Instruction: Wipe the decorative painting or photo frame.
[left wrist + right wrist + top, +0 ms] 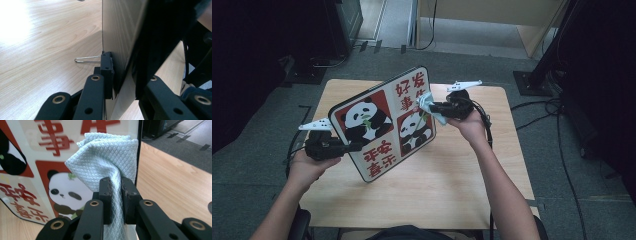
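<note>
left tool (354,146): clamped on tilted square panda-print board's (382,122) lower-left edge | right tool (428,106): pinching pale-blue waffle-weave cloth (105,162) against board's upper-right face | board held above wooden tabletop (437,185)

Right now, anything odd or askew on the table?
Nothing damaged or spilled. The panda board is tilted off the table, clamped by the left gripper; the right gripper presses a cloth to it. A wire clip lies loose.

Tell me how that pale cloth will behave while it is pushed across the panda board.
The cloth is probably floppy: it bunches in folds above the right gripper. Its waffle weave likely drags rather than slips on the glossy panda board.
</note>
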A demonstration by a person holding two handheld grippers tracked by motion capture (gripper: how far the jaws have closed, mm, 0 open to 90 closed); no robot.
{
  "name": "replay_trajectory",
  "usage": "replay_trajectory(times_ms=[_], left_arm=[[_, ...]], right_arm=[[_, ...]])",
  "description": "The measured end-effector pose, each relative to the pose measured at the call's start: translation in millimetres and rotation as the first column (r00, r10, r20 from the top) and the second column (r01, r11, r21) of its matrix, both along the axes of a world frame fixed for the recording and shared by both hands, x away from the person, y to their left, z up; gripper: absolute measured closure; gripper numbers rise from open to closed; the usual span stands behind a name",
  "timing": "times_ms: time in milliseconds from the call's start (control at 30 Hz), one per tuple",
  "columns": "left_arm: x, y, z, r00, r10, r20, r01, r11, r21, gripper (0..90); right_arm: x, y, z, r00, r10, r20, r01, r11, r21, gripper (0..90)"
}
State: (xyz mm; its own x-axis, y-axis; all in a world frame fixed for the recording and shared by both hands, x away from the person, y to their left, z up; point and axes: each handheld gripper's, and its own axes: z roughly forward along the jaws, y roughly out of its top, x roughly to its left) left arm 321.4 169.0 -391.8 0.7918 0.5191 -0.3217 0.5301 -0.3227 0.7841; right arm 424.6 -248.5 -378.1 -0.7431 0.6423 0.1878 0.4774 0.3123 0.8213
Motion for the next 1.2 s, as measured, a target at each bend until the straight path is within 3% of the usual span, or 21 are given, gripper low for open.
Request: replay_trajectory(times_ms=[533,800,900,1000,1067,1200], left_arm=[[0.5,0.6,-0.9,1.0000,-0.007,-0.005,0.007,1.0000,-0.005,79.0],[0.8,0.0,-1.3,0.9999,-0.009,-0.006,0.009,0.9999,-0.006,78.7],[0.6,0.0,-1.4,0.9999,-0.009,-0.005,0.009,0.9999,-0.006,78.6],[0.4,0.0,-1.5,1.0000,-0.008,-0.004,0.008,0.9999,-0.006,78.6],[0.2,-0.1,-1.4,1.0000,-0.007,-0.003,0.007,1.0000,-0.004,78.6],[0.3,-0.1,-1.3,1.0000,-0.009,-0.003,0.009,1.0000,-0.004,78.6]], right_arm=[[-5.8,-5.9,-41.3,0.9980,-0.005,-0.063,0.003,0.999,-0.036,80.6],[-11.0,-8.0,-65.7,0.9969,-0.016,-0.078,0.014,1.000,-0.025,80.5],[-11.8,-7.9,-75.9,0.9948,-0.015,-0.100,0.010,0.999,-0.051,80.4],[-13.8,-9.7,-84.0,0.9957,-0.020,-0.090,0.017,0.999,-0.028,80.4],[-14.3,-9.9,-86.8,0.9936,-0.025,-0.110,0.023,1.000,-0.017,80.4],[-16.1,-9.5,-93.7,0.9932,-0.027,-0.113,0.023,0.999,-0.038,80.4]])
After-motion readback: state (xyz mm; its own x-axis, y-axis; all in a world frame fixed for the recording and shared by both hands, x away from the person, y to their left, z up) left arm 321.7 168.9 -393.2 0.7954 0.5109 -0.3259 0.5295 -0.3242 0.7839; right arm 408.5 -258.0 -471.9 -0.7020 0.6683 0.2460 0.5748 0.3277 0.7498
